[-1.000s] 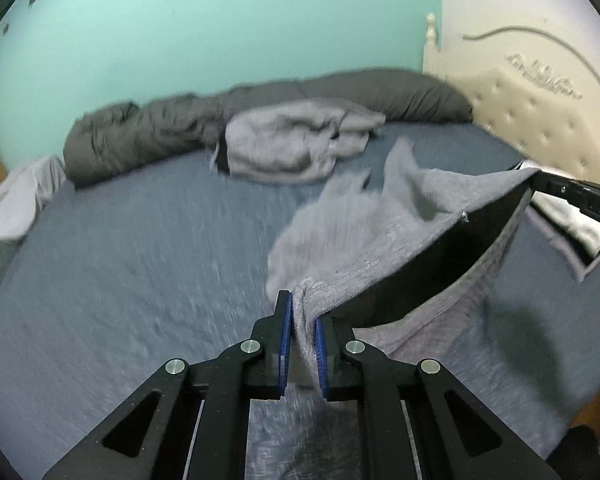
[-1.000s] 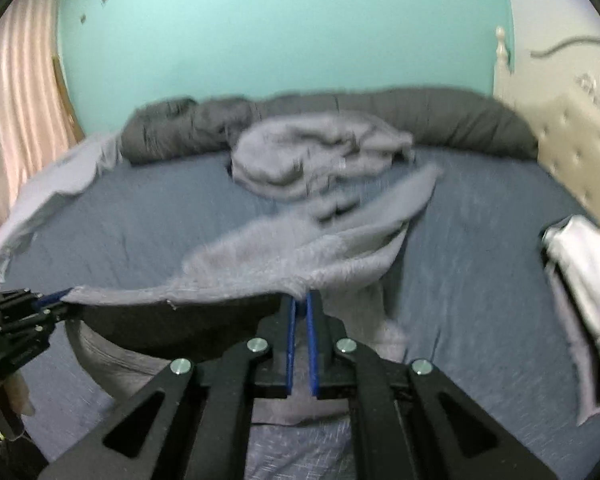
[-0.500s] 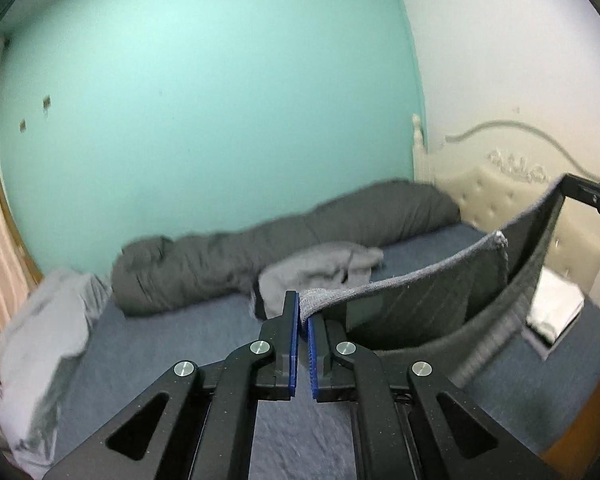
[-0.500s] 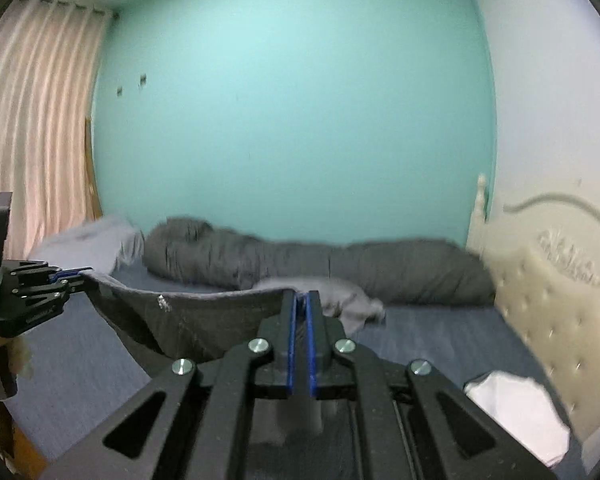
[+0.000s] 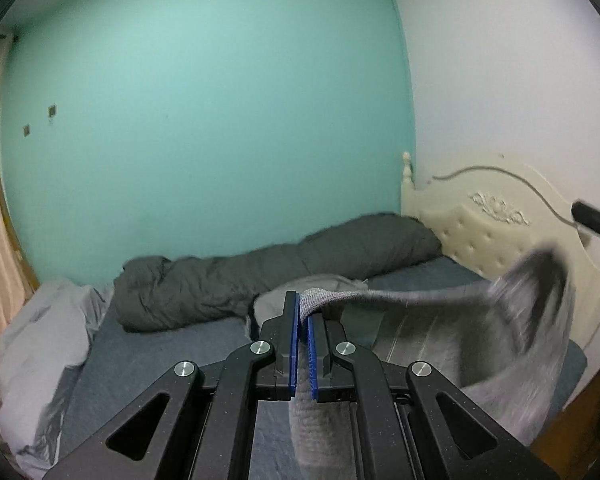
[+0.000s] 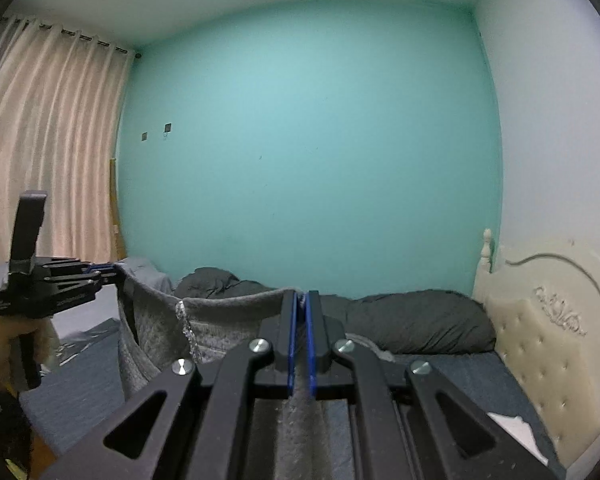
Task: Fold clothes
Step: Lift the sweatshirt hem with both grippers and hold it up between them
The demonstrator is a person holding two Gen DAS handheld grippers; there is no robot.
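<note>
The far end of the grey garment (image 5: 532, 304) smears into motion blur (its shape there is unreadable). The right tool (image 5: 598, 222) is cut off at the picture's edge. The garment's lower part hangs out of sight.

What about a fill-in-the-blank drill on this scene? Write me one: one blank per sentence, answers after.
1. The left gripper and the right gripper are both shut on a ____ knit garment.
2. The wall behind the bed is painted ____.
3. A rolled dark grey ____ lies along that wall.

Answers: grey; turquoise; duvet
</note>
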